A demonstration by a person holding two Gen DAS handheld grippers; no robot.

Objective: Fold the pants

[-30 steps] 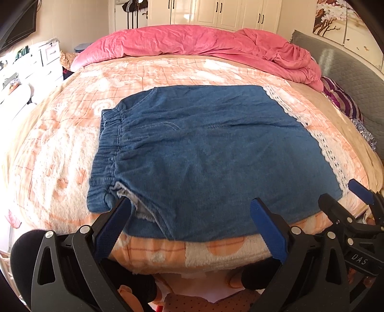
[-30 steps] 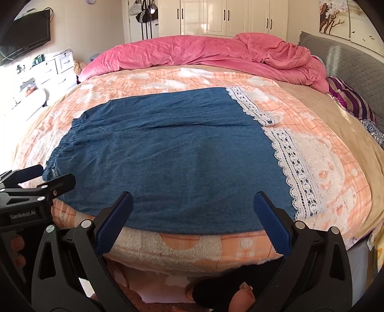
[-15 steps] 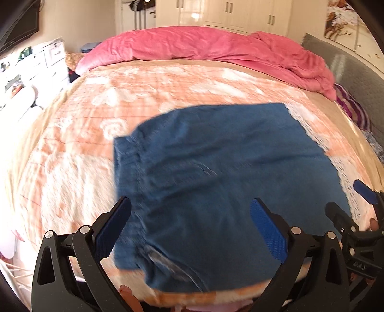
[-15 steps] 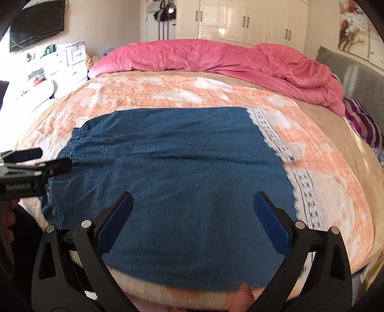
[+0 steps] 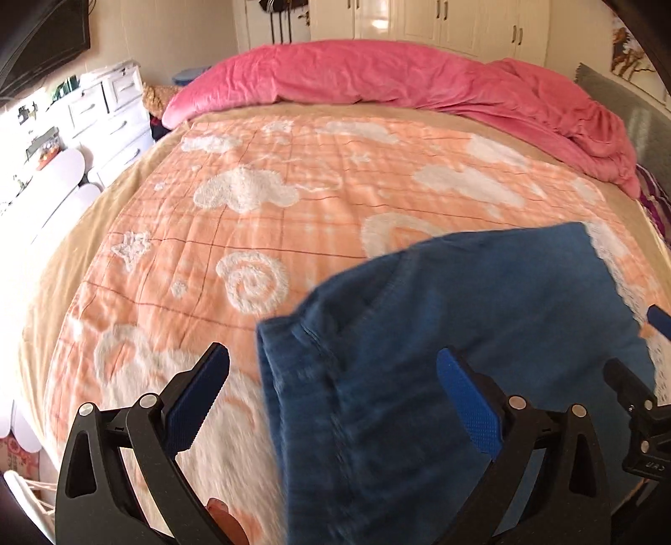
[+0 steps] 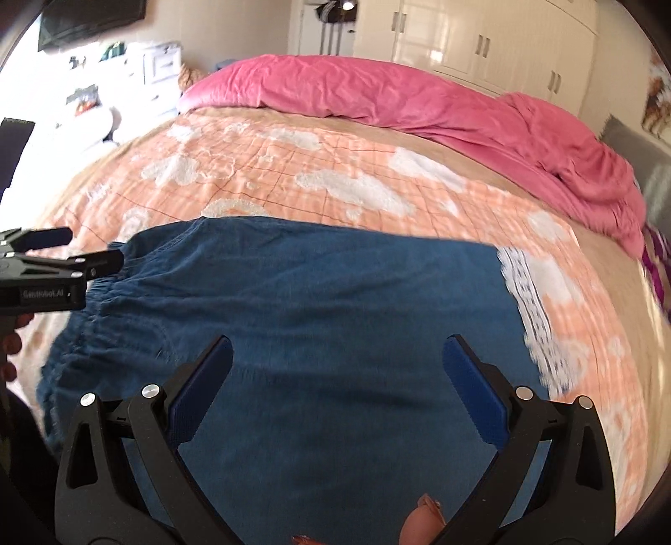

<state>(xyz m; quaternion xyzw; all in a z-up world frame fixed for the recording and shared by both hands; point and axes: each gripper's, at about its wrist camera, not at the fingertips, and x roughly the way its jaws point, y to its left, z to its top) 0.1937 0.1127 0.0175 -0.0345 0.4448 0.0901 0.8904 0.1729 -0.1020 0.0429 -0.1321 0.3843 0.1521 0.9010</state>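
Note:
Blue denim pants [image 6: 318, 302] lie flat on the bed, elastic waistband [image 6: 84, 335] at the left, white lace hem [image 6: 528, 310] at the right. My right gripper [image 6: 337, 369] hovers open over the middle of the cloth, nothing between its blue pads. My left gripper [image 5: 333, 377] is open above the waistband end [image 5: 302, 377], which lies between its fingers; the left finger is over bare blanket. The left gripper shows again in the right wrist view [image 6: 63, 255], beside the waistband. The right gripper's tips [image 5: 637, 348] show at the right edge of the left wrist view.
An orange and white patterned blanket [image 5: 268, 218] covers the bed. A bunched pink duvet [image 5: 419, 84] lies along the far side. White drawers [image 5: 113, 117] stand at the left, wardrobes [image 6: 482, 37] behind, a grey headboard [image 5: 646, 121] at the right.
Both grippers have moved forward and up over the bed, the left one swinging left so the pants now sit at its lower right. Both stay open; the pants lie as before.

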